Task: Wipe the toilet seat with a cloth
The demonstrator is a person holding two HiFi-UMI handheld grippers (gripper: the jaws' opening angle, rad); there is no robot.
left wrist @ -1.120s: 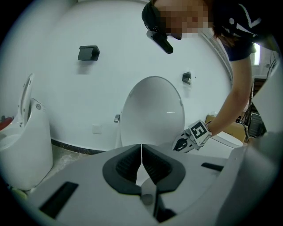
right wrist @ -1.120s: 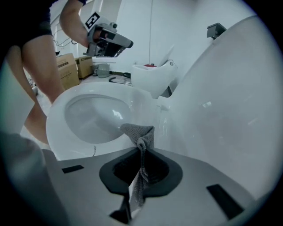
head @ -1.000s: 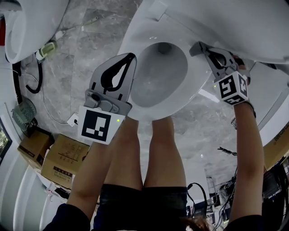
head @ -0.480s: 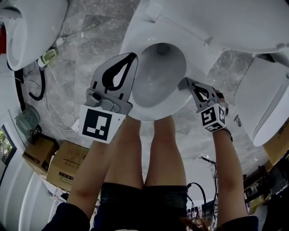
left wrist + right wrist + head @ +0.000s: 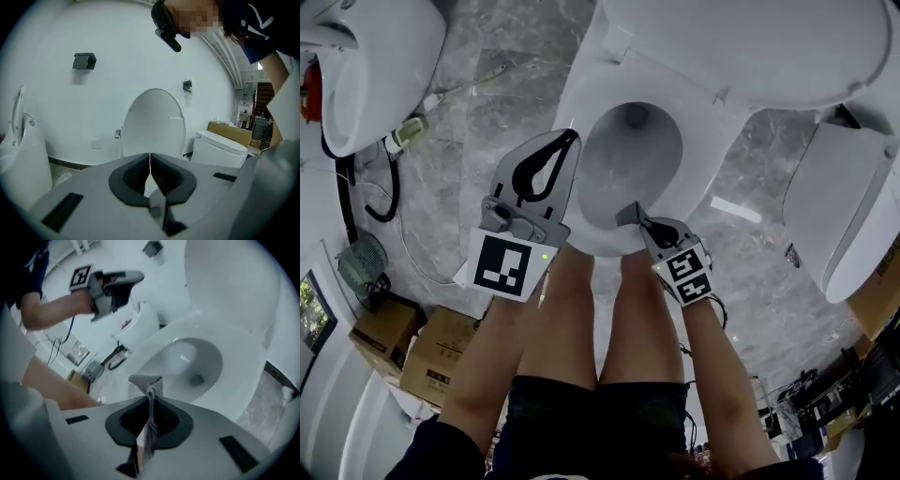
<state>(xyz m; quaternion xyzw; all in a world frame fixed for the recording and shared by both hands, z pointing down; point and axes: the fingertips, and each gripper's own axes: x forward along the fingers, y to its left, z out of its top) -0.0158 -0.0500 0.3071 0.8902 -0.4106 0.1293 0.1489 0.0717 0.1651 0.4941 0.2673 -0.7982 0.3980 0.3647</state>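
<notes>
right gripper: clamped on grey cloth, fold poking up past jaw tips | toilet seat: front rim just beyond and below right gripper, contact unclear | left gripper: jaws together, nothing between, held up clear of seat, raised white lid straight ahead

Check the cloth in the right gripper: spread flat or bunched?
Bunched: the grey cloth is pinched into a narrow fold in the right gripper, a small peak sticking out past it.
</notes>
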